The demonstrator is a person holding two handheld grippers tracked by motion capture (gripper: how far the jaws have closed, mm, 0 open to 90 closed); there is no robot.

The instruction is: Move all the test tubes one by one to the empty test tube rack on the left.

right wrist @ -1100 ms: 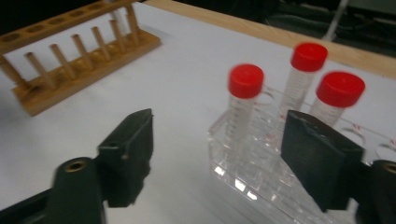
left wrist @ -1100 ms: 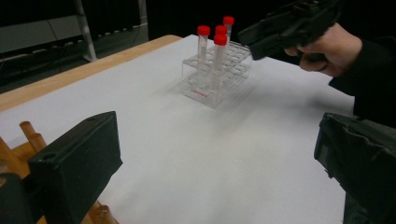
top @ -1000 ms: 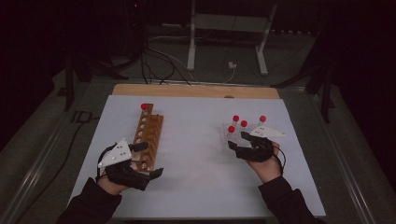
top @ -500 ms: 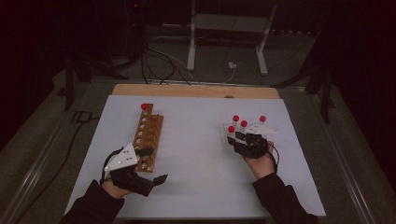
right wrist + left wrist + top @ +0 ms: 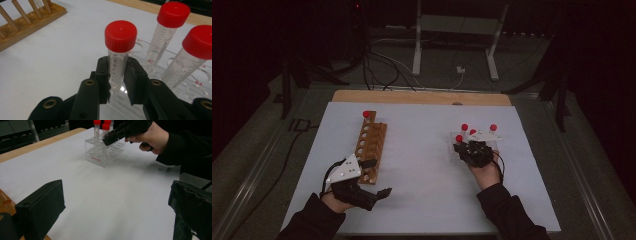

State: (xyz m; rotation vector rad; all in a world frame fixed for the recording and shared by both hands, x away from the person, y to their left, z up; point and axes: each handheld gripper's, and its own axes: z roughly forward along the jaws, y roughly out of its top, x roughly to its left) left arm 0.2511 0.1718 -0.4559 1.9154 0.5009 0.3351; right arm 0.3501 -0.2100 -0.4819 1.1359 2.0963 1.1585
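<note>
Right gripper view, right tool (image 5: pixel 117 75) just closed on red-capped tube (image 5: pixel 119 53) in clear rack (image 5: pixel 200 82), left tool (image 5: pixel 112 202) open.

Left claw (image 5: pixel 117 202) open over white mat (image 5: pixel 105 192); right claw (image 5: pixel 125 131) at clear rack (image 5: pixel 103 153).

Dim room, lit table, soft foreground blur.
</note>
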